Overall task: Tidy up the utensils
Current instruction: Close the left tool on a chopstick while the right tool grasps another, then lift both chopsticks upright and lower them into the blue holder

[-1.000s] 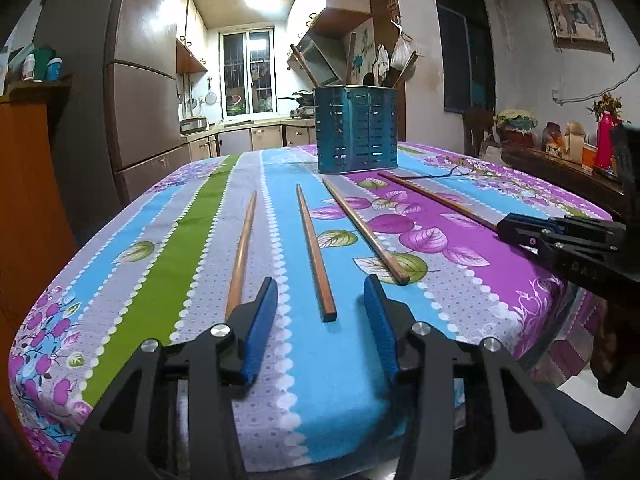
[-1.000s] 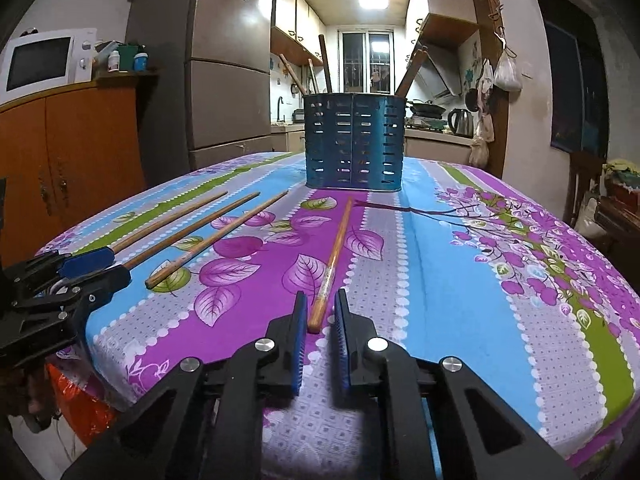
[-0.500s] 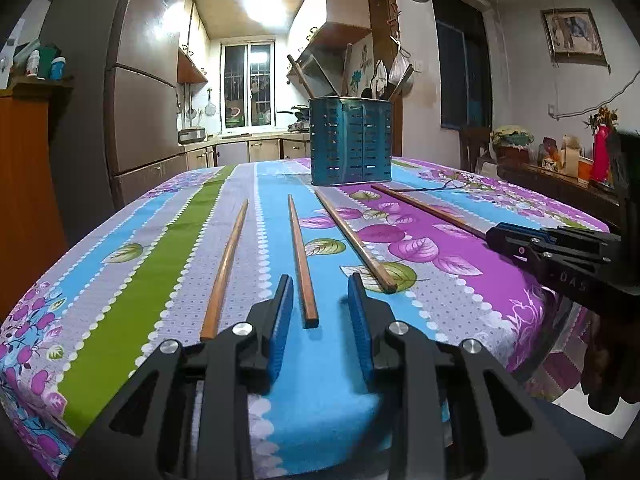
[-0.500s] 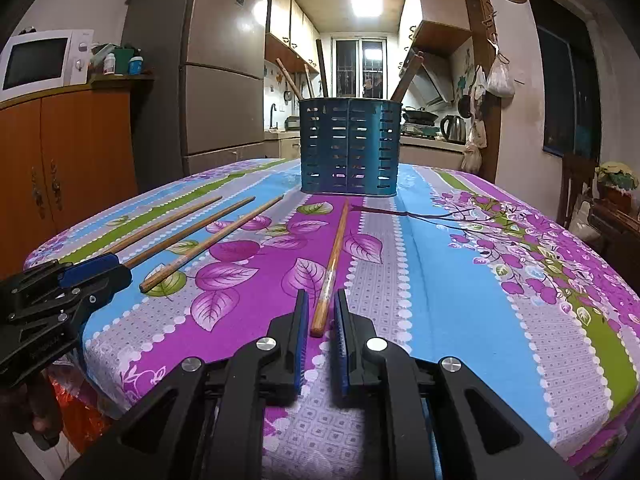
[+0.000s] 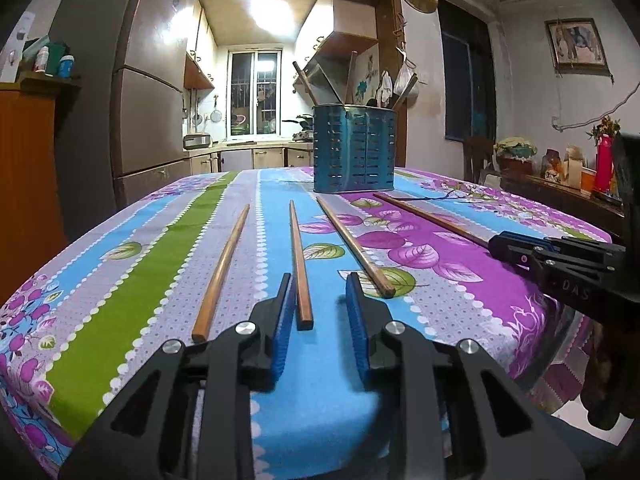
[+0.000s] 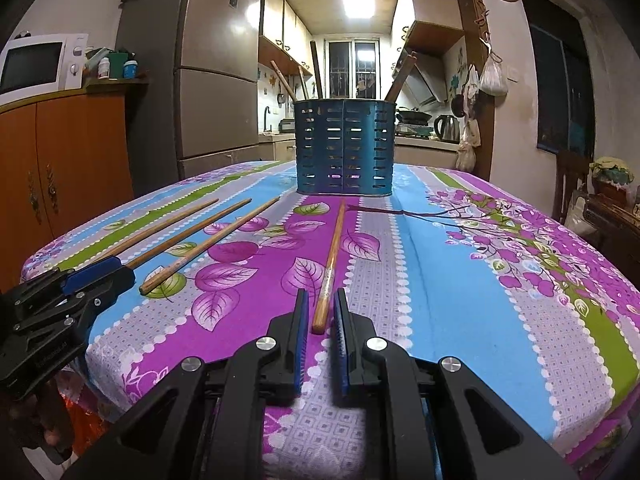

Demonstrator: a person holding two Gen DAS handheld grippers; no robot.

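Left claw (image 5: 318, 292) narrower, astride chopstick (image 5: 300, 256)

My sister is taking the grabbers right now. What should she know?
Left gripper: open, the second chopstick between its fingers, not pinched.
Right gripper: open, narrow gap around the end of the rightmost chopstick.
Four chopsticks lie loose on the tablecloth.
Done: a few sticks already stand in the blue holder.
Left: grip each, drop all four in.
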